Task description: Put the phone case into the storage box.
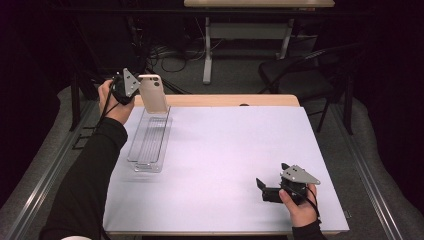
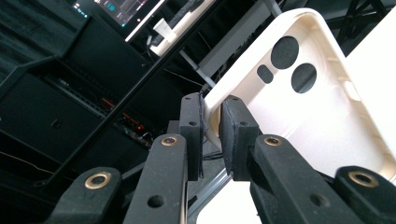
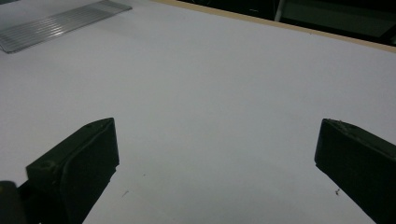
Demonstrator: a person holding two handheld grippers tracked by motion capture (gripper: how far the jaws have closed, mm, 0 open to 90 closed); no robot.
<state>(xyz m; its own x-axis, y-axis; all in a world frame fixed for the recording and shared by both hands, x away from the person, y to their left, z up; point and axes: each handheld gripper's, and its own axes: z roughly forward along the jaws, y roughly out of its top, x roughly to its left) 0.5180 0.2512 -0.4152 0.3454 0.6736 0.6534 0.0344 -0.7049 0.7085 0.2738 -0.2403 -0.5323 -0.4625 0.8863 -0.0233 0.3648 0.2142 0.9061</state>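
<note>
While the pads (image 2: 233, 135) of the left gripper (image 2: 211, 133) pinch the edge of a cream phone case (image 2: 322, 107), the case stands upright in the air, its hollow inner side and three camera cut-outs turned toward that gripper's camera. In the high view the left gripper (image 1: 131, 85) holds the phone case (image 1: 153, 93) just above the far end of a clear ribbed tray (image 1: 149, 142), which lies lengthwise on the white table (image 1: 225, 160) near its left edge. The right gripper (image 1: 272, 189) rests low on the table, well apart from the tray toward the near right corner, its jaws spread wide with nothing between them.
</note>
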